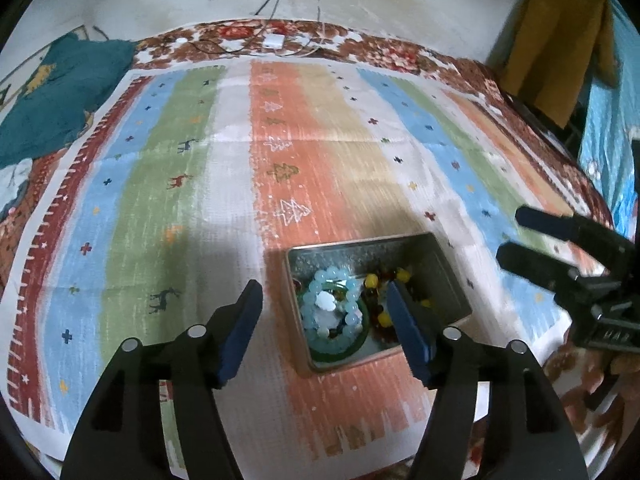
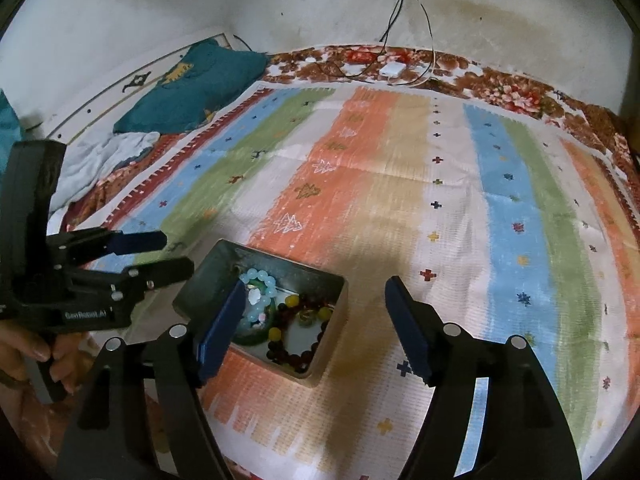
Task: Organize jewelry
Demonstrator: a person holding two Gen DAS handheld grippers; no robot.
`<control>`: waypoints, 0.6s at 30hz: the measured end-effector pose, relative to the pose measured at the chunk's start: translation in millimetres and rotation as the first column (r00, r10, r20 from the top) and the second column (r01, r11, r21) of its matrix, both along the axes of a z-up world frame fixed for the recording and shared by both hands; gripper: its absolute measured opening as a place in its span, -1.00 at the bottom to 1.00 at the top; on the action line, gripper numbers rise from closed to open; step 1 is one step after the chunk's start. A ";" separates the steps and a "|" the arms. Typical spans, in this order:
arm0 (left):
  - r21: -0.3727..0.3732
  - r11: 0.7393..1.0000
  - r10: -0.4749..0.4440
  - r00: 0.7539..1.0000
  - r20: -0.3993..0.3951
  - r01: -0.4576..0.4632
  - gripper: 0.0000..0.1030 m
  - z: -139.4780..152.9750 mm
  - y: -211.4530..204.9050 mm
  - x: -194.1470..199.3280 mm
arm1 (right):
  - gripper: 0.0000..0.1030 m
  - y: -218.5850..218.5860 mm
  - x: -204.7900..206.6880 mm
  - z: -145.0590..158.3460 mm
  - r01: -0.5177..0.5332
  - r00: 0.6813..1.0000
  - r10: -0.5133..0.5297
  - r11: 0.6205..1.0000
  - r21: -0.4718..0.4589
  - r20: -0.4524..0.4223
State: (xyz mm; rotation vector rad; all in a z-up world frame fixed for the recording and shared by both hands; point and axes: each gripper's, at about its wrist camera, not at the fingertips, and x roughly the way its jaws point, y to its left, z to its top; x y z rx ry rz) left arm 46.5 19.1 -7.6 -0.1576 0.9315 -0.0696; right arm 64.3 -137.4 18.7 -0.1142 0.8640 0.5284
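A grey metal tin [image 1: 448, 276] sits on the striped cloth and holds a pale blue bead bracelet [image 1: 320, 308], a green bangle [image 1: 352, 350] and a dark red and yellow bead bracelet [image 1: 380, 312]. My left gripper [image 1: 324, 300] is open and empty, hovering over the tin. The tin [image 2: 200, 280] also shows in the right wrist view with the pale blue bracelet [image 2: 260, 280], the green bangle [image 2: 250, 338] and the dark bead bracelet [image 2: 296, 352]. My right gripper [image 2: 316, 300] is open and empty above the tin's right part. Each gripper shows in the other's view: right [image 1: 516, 232], left [image 2: 176, 254].
The striped cloth [image 1: 320, 140] covers a floral bedspread [image 2: 500, 88]. A teal cushion [image 2: 192, 92] and a white cloth [image 2: 108, 152] lie at the far left. A white charger [image 2: 391, 69] with cables lies by the wall. A yellow garment [image 1: 560, 40] hangs at the right.
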 end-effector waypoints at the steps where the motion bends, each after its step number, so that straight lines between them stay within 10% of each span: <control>1: 0.001 1.000 -0.002 1.000 0.001 0.002 0.36 -0.4 -1.0 -1.6 | 0.49 -2.0 -1.2 0.2 0.003 1.000 -0.003 1.000 0.007 -0.002; 10: -0.031 0.999 -0.030 0.999 0.018 0.031 0.87 -2.5 -5.3 -16.6 | 0.82 -11.6 -12.1 0.0 0.029 0.999 -0.029 1.000 0.012 0.014; 18: 0.009 0.999 -0.035 0.999 0.040 0.034 0.89 -2.0 -14.2 -27.2 | 0.86 -15.4 -28.4 -1.8 0.027 0.999 -0.026 1.000 -0.004 0.044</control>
